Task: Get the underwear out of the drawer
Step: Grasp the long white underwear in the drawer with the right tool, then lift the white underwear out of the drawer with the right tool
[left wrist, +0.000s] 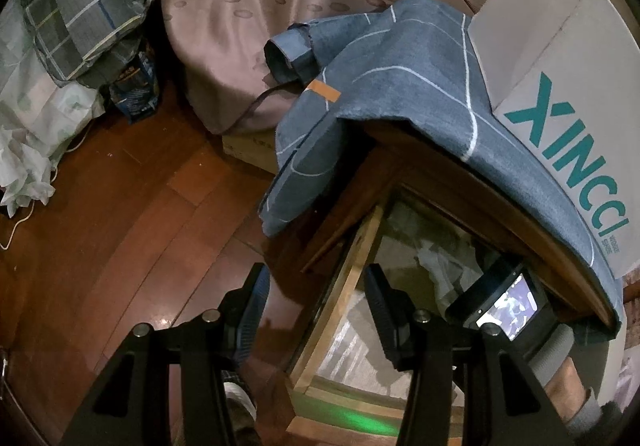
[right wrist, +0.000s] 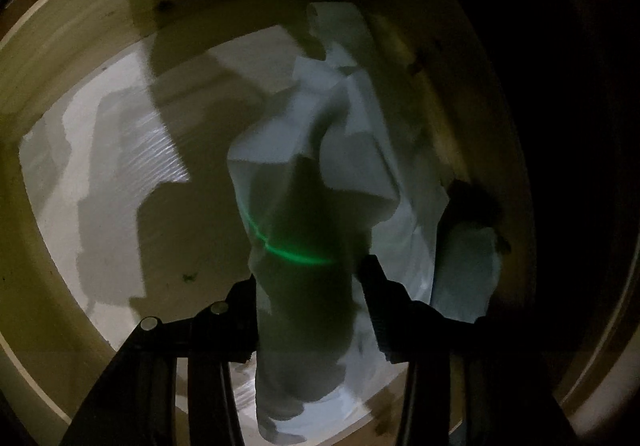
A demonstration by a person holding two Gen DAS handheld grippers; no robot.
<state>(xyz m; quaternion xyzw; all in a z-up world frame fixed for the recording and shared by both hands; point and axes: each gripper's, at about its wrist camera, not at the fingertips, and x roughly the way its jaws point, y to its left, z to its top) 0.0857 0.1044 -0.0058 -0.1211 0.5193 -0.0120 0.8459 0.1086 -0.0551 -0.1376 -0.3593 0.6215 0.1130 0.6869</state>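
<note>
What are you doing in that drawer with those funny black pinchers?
A person is fishing underwear out of an open wooden drawer. The right hand-held gripper is down inside it, with a pale piece of underwear bunched up between its fingers; whether it is gripped yet is hard to tell. The left hand-held gripper hangs open by the drawer's edge, holding nothing. A blue cloth is draped over the cabinet top.
</note>
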